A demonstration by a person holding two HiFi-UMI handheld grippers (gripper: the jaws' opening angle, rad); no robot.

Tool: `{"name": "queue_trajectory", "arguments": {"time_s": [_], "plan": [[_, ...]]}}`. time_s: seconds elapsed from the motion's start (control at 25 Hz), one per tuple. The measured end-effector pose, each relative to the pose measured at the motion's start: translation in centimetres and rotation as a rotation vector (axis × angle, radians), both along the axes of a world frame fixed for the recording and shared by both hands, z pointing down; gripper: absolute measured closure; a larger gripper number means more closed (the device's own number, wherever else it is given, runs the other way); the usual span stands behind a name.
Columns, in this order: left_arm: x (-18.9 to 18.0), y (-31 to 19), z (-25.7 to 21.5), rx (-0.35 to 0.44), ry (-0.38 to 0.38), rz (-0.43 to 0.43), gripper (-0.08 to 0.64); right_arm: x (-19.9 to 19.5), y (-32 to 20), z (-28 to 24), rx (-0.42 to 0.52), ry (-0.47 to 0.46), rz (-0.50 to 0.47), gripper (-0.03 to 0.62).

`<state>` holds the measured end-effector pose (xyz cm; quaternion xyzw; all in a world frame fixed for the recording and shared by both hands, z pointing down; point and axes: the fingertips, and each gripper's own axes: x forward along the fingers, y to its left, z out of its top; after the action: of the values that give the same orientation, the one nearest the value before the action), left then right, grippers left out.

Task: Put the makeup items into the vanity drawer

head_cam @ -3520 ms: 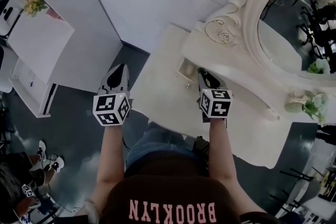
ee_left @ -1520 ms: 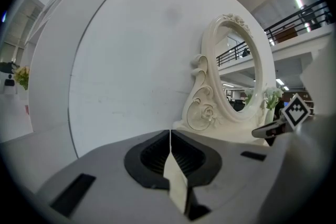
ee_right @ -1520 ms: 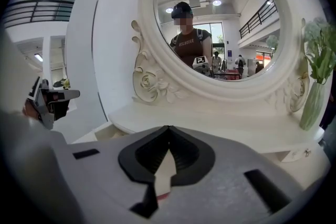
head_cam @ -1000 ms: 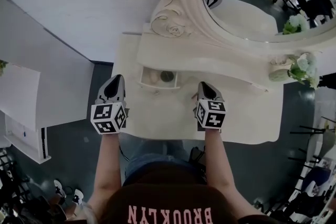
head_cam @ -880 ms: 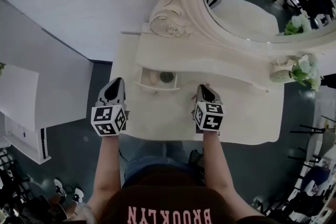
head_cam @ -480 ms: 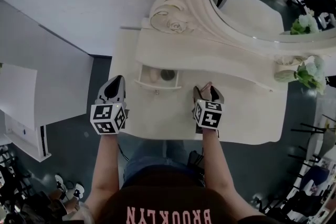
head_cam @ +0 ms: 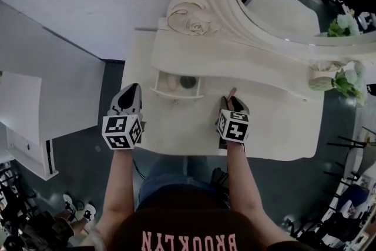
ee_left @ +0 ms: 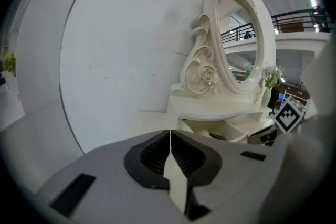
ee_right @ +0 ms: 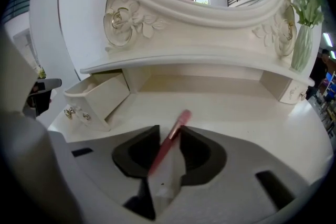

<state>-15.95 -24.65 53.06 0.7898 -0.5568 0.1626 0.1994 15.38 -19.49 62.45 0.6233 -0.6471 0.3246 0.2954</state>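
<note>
- Head view: the left gripper (head_cam: 130, 91) hangs at the table's (head_cam: 176, 129) left edge, its fingers together on nothing. Dark floor lies to their left.
- The right gripper (head_cam: 235, 104) is over the tabletop, a little in from its front edge. A pink pencil (head_cam: 231, 94) pokes out ahead of its fingers.
- The drawer (head_cam: 175, 96) stands pulled out, ahead and left of the right fingers. It holds a dark round item (head_cam: 188, 83) and a pale one (head_cam: 171, 84). Bare tabletop lies between the drawer and the fingers.
- Left gripper view: the left gripper (ee_left: 169, 136) shows its jaws meeting in one seam, empty. The open drawer (ee_left: 227, 132) lies ahead to the right, under the shelf's (ee_left: 215, 113) edge.
- Right gripper view: the right gripper (ee_right: 173, 136) has just been closing its jaws, which now clamp the pencil (ee_right: 177, 126). Its tip slants up and forward past the fingertips.
- The drawer (ee_right: 97, 97) juts out to the fingers' left, with its knobbed front nearest. Clear tabletop (ee_right: 236, 107) runs ahead and right as far as the back wall under the shelf (ee_right: 184, 64).
</note>
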Motion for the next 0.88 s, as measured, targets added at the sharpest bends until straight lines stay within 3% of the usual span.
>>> {"name": "queue_trajectory", "arguments": {"time_s": [0.04, 0.08, 0.32, 0.88], "plan": [[0.1, 0.1, 0.0, 0.0, 0.002, 0.002, 0.552, 0.2, 0.1, 0.0, 0.0, -0.007, 0.011, 0.543], [0.2, 0.2, 0.1, -0.001, 0.004, 0.004, 0.552, 0.4, 0.2, 0.1, -0.001, -0.016, 0.017, 0.56], [0.4, 0.6, -0.4, 0.011, 0.003, 0.004, 0.552, 0.9, 0.5, -0.3, -0.02, -0.034, 0.027, 0.56], [0.2, 1.0, -5.0, 0.119, 0.035, -0.038, 0.552, 0.4, 0.1, -5.6, 0.084, -0.014, -0.051, 0.56]]}}
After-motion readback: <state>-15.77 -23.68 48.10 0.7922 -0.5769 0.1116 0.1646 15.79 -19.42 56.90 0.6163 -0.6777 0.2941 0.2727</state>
